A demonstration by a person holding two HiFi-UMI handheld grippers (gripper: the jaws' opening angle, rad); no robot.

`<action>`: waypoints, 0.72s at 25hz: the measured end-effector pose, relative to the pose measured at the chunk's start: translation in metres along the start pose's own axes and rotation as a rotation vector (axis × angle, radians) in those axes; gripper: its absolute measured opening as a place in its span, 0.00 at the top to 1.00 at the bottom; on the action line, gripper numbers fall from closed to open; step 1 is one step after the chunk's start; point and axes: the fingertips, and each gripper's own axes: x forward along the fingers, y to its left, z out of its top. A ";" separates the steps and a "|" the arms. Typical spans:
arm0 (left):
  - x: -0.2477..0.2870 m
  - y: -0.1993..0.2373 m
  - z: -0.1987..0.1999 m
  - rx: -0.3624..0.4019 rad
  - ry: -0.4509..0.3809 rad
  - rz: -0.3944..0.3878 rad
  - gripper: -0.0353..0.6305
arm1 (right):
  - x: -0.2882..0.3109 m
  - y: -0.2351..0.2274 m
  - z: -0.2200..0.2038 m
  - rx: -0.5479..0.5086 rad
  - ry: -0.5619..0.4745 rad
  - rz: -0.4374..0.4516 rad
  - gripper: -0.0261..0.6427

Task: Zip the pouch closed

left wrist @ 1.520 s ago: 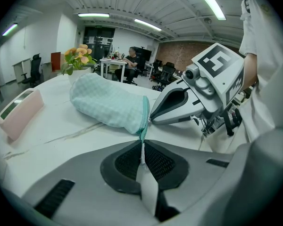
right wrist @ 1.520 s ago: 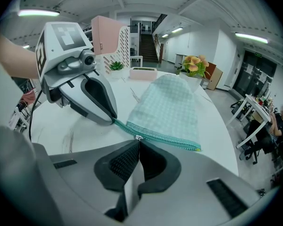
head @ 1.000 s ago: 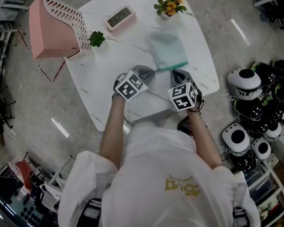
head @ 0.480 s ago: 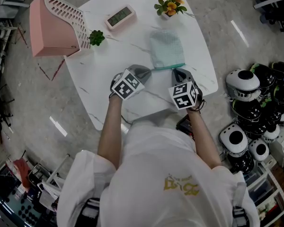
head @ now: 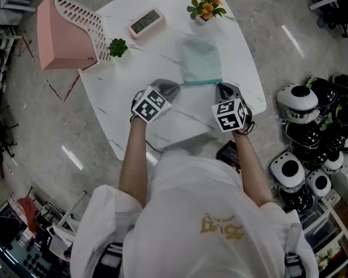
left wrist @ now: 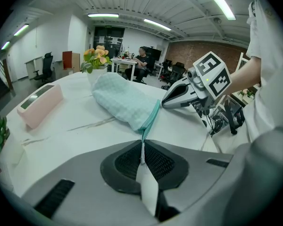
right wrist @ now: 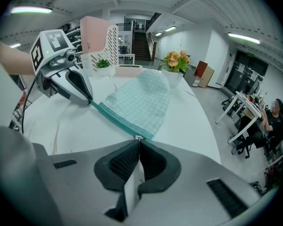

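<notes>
Right gripper view alone shows zipper pull [right wrist: 138, 137].

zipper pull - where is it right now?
Right gripper view: the zipper pull is pinched at the right gripper's jaw tips, at the pouch's corner nearest that gripper; the left gripper grips the zipper's opposite end.

Pouch [head: 202, 59]: pale mint, fine checked weave. Its zipper tape [head: 200, 83] was a darker teal, and the zipper pull [right wrist: 138, 137] looked silvery. Counter [head: 116, 74]: white with thin grey marble veins. Left gripper [head: 177, 87] and right gripper [head: 221, 86]: grey shells, black ribbed pads inside the jaws, cubes with black-and-white square markers. Slatted bin [head: 64, 36]: pink body, white slats. Clock [head: 146, 22]: pink. Flowers [head: 204, 6]: orange and yellow. Small plant [head: 118, 47]: green. Floor [head: 40, 132]: grey.
</notes>
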 end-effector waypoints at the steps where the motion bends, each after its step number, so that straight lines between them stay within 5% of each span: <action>1: 0.000 0.000 0.000 0.001 0.001 0.006 0.89 | 0.000 0.000 0.000 0.001 0.000 -0.002 0.94; 7: 0.002 0.003 -0.009 -0.001 0.025 0.064 0.86 | -0.001 0.002 0.000 0.110 -0.014 0.007 0.92; 11: 0.002 0.007 -0.009 -0.026 0.015 0.113 0.72 | -0.009 0.000 0.002 0.169 -0.040 0.004 0.91; 18: -0.019 0.009 0.005 -0.082 -0.097 0.256 0.67 | -0.033 -0.001 0.003 0.232 -0.090 -0.013 0.91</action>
